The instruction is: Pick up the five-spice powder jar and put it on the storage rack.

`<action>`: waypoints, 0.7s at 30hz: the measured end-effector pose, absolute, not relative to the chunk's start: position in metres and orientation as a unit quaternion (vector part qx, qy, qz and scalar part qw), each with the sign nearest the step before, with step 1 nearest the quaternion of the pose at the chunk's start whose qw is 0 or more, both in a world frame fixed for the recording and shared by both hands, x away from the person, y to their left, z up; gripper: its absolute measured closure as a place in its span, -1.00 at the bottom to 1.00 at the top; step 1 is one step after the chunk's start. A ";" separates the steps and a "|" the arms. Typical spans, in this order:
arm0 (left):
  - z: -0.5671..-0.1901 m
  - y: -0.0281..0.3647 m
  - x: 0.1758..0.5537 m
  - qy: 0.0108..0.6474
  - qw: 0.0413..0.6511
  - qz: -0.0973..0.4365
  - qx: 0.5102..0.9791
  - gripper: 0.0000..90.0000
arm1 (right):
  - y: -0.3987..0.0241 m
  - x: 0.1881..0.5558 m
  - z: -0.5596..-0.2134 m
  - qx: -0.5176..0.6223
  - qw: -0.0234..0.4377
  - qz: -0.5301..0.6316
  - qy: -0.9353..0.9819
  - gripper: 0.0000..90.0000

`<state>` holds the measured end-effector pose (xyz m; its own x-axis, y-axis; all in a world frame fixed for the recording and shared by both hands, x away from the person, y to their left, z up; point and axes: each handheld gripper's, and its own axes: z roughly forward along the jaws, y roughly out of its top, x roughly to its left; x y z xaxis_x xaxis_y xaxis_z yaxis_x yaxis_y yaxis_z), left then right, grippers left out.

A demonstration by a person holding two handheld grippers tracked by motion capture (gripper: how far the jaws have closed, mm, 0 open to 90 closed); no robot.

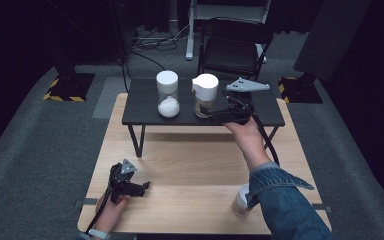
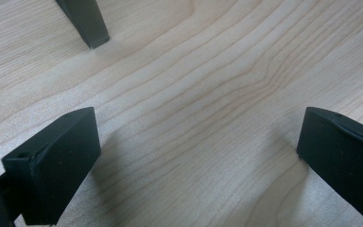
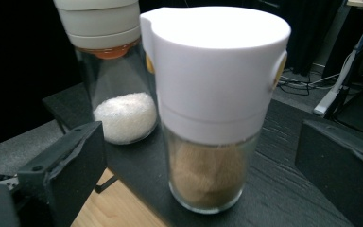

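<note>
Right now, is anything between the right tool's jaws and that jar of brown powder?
Nothing: in the right gripper view, the brown-powder jar stands free between open jaws, on the black shelf.

A glass jar (image 3: pixel 205 156) with a white flip-top lid holds brown granules. It stands upright on the black shelf (image 1: pixel 145 112), right of centre, just beside another jar (image 1: pixel 168 93) holding white grains.
</note>
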<state>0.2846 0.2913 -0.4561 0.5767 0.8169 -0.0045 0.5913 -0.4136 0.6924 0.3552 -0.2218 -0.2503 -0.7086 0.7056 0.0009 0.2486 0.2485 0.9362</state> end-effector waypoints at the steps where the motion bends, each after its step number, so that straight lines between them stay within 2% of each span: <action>1: -0.456 0.291 0.285 0.428 0.332 0.169 0.823 -1.00 | -0.224 0.353 -0.250 0.313 0.218 0.527 0.760 -0.94; 21: -0.456 0.291 0.285 0.427 0.332 0.170 0.824 -1.00 | -0.264 0.297 -0.259 0.305 0.232 0.559 0.735 -0.98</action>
